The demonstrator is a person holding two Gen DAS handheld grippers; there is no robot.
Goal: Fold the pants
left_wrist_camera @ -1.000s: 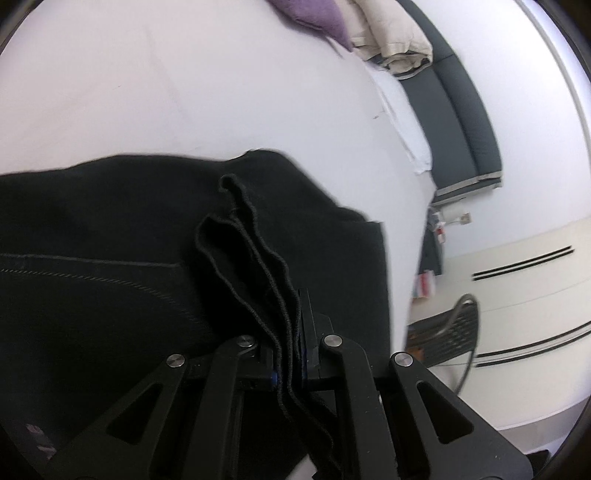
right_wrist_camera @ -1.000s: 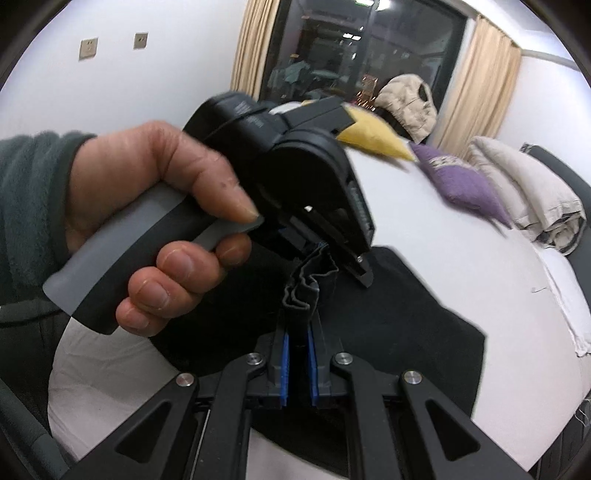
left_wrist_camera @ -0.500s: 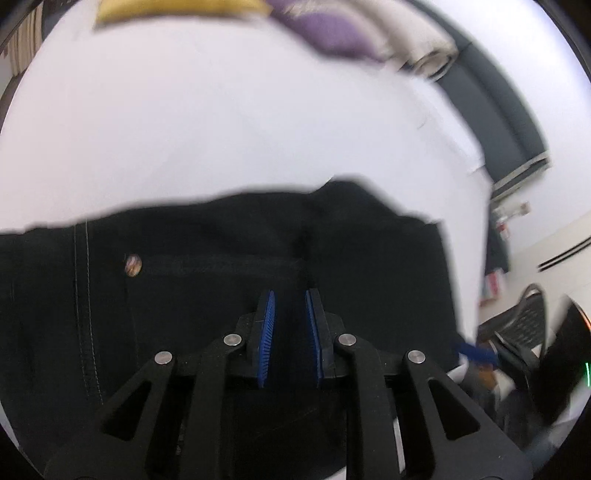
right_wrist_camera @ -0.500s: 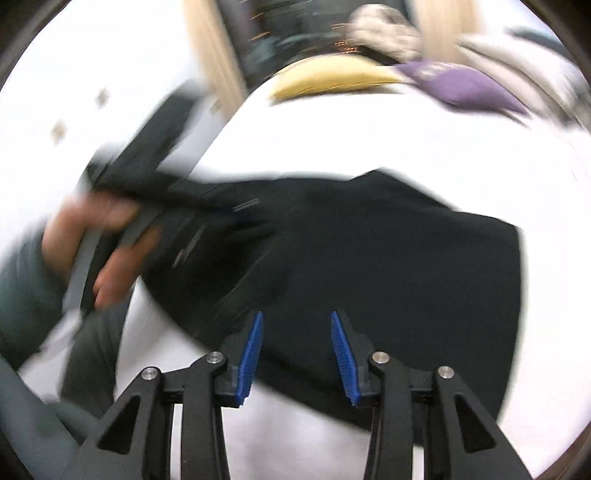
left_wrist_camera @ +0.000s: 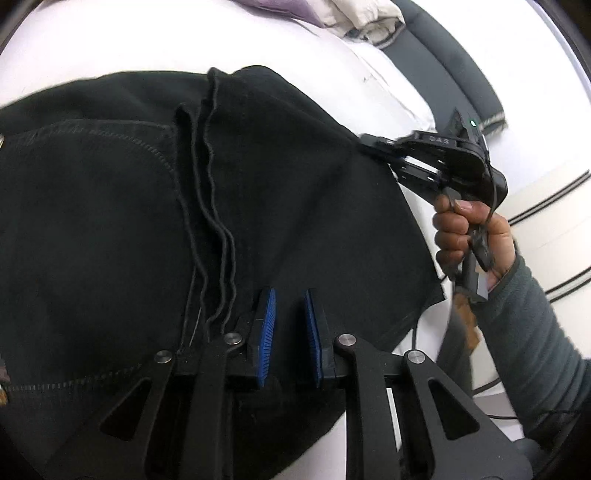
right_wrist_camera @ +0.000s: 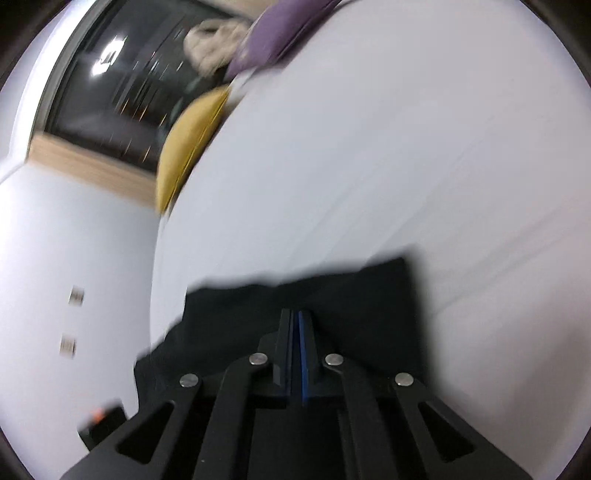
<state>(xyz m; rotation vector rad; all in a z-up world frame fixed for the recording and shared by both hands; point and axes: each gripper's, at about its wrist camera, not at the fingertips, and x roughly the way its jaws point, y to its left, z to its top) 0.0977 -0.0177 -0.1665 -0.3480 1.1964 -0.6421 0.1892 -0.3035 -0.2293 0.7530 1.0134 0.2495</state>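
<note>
Black pants [left_wrist_camera: 280, 206] are lying folded on the white bed [left_wrist_camera: 110, 40], hem edges stacked in a ridge across the top layer. Left gripper [left_wrist_camera: 288, 332] is hovering over the cloth, blue fingers [left_wrist_camera: 266, 328] parted, nothing between them. Right gripper [right_wrist_camera: 296, 354], its fingers having just been closing, is pinching the far corner of the pants. Purple pillow [right_wrist_camera: 280, 33] and yellow pillow [right_wrist_camera: 188, 144] are sitting at the bed's edge.
</note>
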